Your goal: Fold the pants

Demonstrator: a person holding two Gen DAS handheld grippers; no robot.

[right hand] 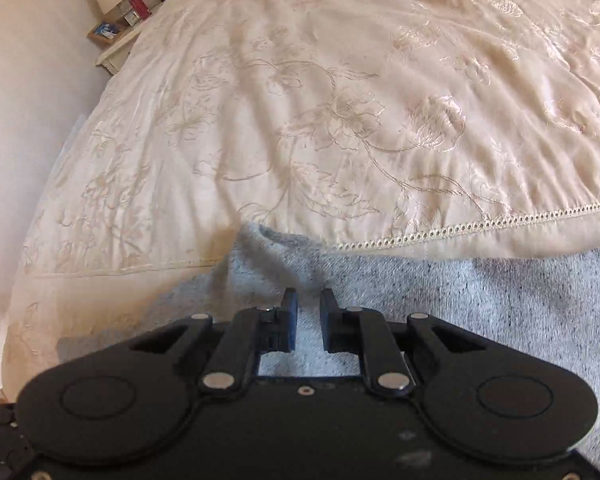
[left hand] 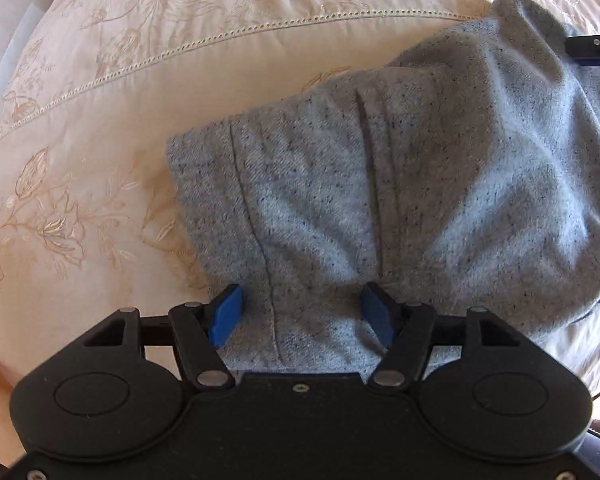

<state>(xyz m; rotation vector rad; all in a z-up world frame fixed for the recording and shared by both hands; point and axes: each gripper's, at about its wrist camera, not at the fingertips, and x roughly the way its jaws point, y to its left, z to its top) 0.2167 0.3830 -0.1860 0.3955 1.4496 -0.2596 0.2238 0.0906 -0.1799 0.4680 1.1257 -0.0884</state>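
Note:
Grey speckled pants (left hand: 399,184) lie bunched on a cream embroidered bedspread (left hand: 140,80). My left gripper (left hand: 301,312) is open, its blue fingers (left hand: 226,314) standing wide on either side of a fold of the pants near the cuff end. My right gripper (right hand: 308,312) has its jaws close together on a raised ridge of the pants (right hand: 479,304), with a narrow gap showing. Part of the right gripper (left hand: 591,46) shows at the far right of the left wrist view, at the raised end of the cloth.
The bedspread (right hand: 339,100) stretches far ahead in the right wrist view. A bedside table (right hand: 114,50) with a lamp and small items stands at the far left. A wall runs along the bed's left side.

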